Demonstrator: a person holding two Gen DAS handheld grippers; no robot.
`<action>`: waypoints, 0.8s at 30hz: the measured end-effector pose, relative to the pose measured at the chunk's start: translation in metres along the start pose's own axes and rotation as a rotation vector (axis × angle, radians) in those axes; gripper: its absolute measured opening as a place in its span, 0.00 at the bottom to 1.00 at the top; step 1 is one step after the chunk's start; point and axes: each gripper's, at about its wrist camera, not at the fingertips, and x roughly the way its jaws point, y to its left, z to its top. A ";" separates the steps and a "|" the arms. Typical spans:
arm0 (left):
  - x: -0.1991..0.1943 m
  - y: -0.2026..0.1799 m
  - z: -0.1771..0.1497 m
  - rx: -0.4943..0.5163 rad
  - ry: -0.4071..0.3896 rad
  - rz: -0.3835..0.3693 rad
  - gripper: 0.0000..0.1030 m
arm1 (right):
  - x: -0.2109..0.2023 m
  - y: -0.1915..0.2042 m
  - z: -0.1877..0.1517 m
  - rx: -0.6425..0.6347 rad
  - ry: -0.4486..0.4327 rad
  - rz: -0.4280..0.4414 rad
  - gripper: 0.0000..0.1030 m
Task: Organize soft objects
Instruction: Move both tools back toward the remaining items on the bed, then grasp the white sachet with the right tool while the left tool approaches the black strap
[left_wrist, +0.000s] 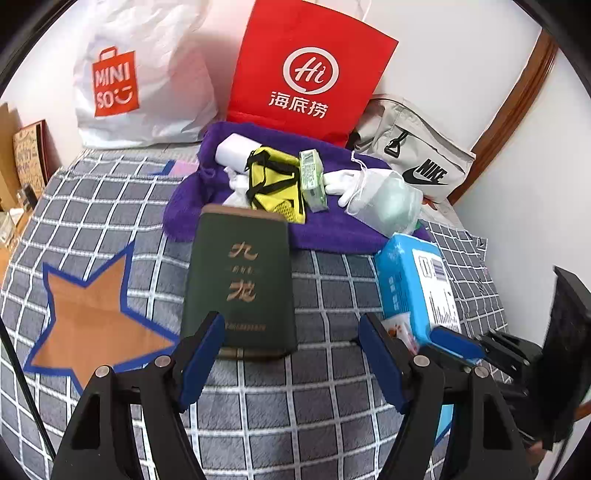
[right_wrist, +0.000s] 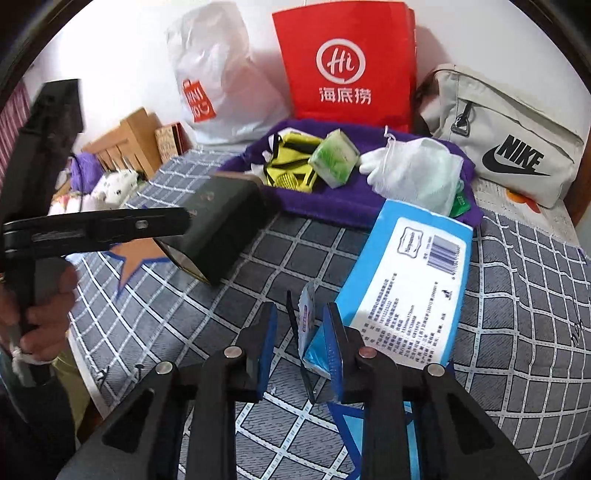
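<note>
Bed (left_wrist: 110, 206) scene, left view: my left tool (left_wrist: 291, 354) gapes wide around a dark green box (left_wrist: 240, 280), pads apart from it. Right view: my right tool (right_wrist: 301, 339), narrowly parted, straddles the blue wipes pack's (right_wrist: 406, 280) edge.

You have a soft, matt checked bedspread (left_wrist: 332, 295) under everything, woven cloth with an orange star patch (left_wrist: 92, 325) sewn flat into it. The purple towel (left_wrist: 332, 236) looks fuzzy and thick. The blue tissue pack (right_wrist: 406, 280) is glossy plastic film with a crinkled seam, and the dark green box (left_wrist: 240, 280) has a smooth, dull card finish with gold lettering. The red bag (left_wrist: 310, 70) looks like matt paper, the white bag (left_wrist: 147, 74) like thin crumpled plastic, and the grey pouch (right_wrist: 509, 140) like canvas. Your finger pads (left_wrist: 201, 365) are ribbed blue rubber on matt black plastic with metal pins.
</note>
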 end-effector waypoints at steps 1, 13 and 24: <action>-0.001 0.002 -0.003 -0.003 0.000 -0.004 0.71 | 0.004 0.002 0.001 -0.010 0.007 -0.011 0.25; -0.004 0.021 -0.027 -0.026 0.023 0.007 0.71 | 0.026 0.031 -0.011 -0.113 0.075 -0.066 0.03; 0.013 0.011 -0.058 0.000 0.111 0.040 0.71 | -0.026 0.029 -0.036 -0.040 -0.005 0.037 0.03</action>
